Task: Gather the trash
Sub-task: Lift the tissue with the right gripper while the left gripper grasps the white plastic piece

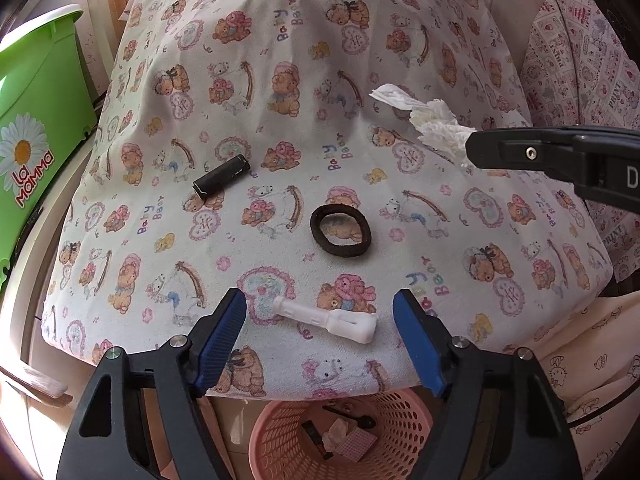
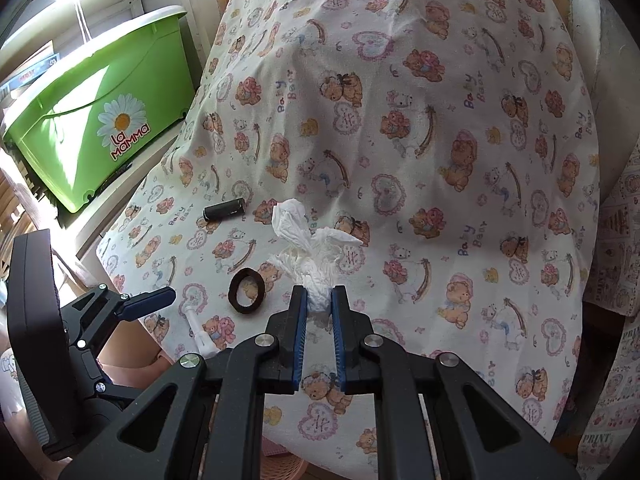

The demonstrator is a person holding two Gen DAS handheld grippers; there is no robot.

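On the teddy-bear cloth (image 1: pixel 320 40) lie a white plastic piece (image 1: pixel 326 319), a brown hair tie (image 1: pixel 341 231) and a black tube (image 1: pixel 221 177). My left gripper (image 1: pixel 320 312) stands open with the white plastic piece between its blue pads (image 1: pixel 224 340), which do not touch it. My right gripper (image 2: pixel 319 300) is shut on a crumpled white tissue (image 2: pixel 310 248), held above the cloth. In the left wrist view the tissue (image 1: pixel 436 122) and one right finger (image 1: pixel 540 156) enter from the right. The hair tie (image 2: pixel 247 287), black tube (image 2: pixel 224 209) and white plastic piece (image 2: pixel 198 330) also show in the right wrist view.
A pink basket (image 1: pixel 280 432) with several scraps in it stands below the near edge of the cloth. A green bin (image 1: pixel 36 128) with a daisy label sits at the left (image 2: pixel 92 120). Patterned fabric (image 1: pixel 580 60) hangs at the right.
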